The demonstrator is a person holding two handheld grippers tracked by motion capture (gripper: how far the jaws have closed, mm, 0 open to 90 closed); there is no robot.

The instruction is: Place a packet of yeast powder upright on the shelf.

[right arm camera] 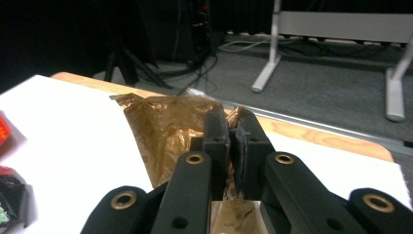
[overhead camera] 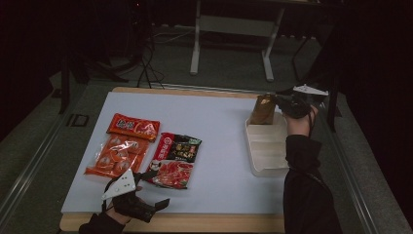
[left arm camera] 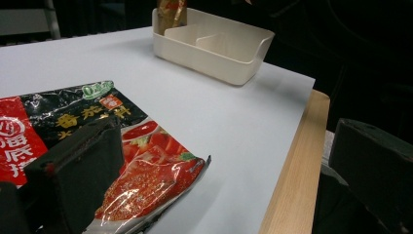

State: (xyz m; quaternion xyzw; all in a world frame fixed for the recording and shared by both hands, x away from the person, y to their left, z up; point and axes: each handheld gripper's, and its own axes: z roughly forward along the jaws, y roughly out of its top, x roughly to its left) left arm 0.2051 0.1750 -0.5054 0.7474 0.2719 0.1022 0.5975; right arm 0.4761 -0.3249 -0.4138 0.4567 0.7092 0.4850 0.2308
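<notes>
My right gripper (overhead camera: pixel 278 102) (right arm camera: pixel 237 131) is shut on the top edge of a crinkled brown-gold packet (overhead camera: pixel 262 109) (right arm camera: pixel 165 126). The packet stands upright at the far end of a cream divided tray (overhead camera: pixel 267 168) (left arm camera: pixel 214 53) on the right of the table, and its lower part is hidden behind the jaws. At the near left edge, my left gripper (overhead camera: pixel 155 187) (left arm camera: pixel 224 195) is open, jaws wide apart. One jaw rests over the near corner of a red-and-black sauce packet (overhead camera: pixel 175 158) (left arm camera: pixel 146 170) lying flat; the other jaw hangs past the table's wooden edge.
Two orange-red snack packets (overhead camera: pixel 132 127) (overhead camera: pixel 117 156) lie flat to the left of the sauce packet. The white mat (overhead camera: pixel 219 126) is bare between the packets and the tray. Beyond the far edge are a table frame (overhead camera: pixel 234 29) and floor cables.
</notes>
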